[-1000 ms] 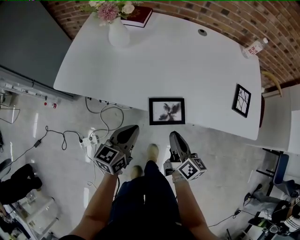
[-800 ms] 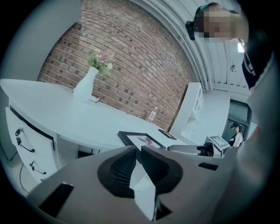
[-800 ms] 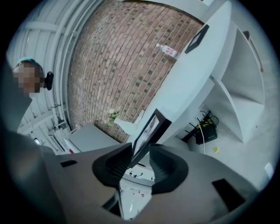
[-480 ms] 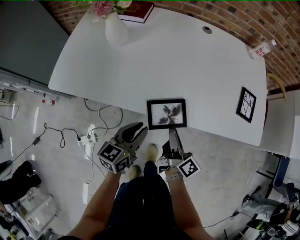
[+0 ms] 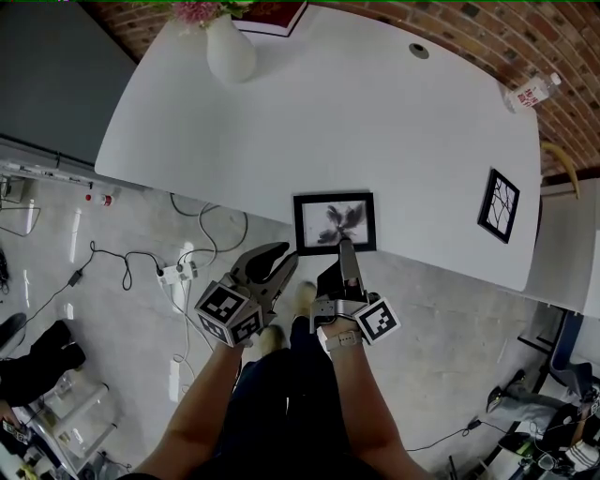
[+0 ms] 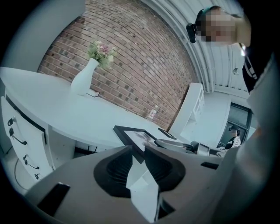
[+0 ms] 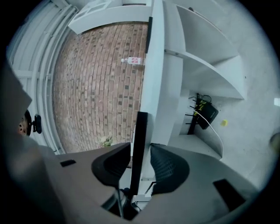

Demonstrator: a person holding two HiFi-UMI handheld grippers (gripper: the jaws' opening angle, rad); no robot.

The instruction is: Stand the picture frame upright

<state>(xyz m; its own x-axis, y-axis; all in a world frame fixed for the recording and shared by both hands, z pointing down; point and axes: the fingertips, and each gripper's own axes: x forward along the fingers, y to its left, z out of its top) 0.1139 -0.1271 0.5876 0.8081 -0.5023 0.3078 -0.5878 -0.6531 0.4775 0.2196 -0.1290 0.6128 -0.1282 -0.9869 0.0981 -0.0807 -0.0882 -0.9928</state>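
The right gripper (image 5: 344, 251), jaws wide, straddled the six o'clock edge of the flat picture frame (image 5: 335, 222), seemingly to clamp and tip it up, while the left gripper (image 5: 274, 265) hovered half-open and empty at eight o'clock.

The white worktop (image 5: 375, 122) had a curved outline and a round cable hole (image 5: 418, 51) near its far edge. At its far left corner stood a white vase (image 5: 230, 52) of pink and pale flowers, with a dark red book (image 5: 277, 14) just behind it. A plastic bottle (image 5: 531, 92) with a red-and-white label sat at the far right edge. A smaller black frame (image 5: 499, 204) sat near the right end. The black picture frame (image 5: 335, 222) lay flat, face up, at the near edge, well apart from the rest, its near side reaching slightly past that edge.
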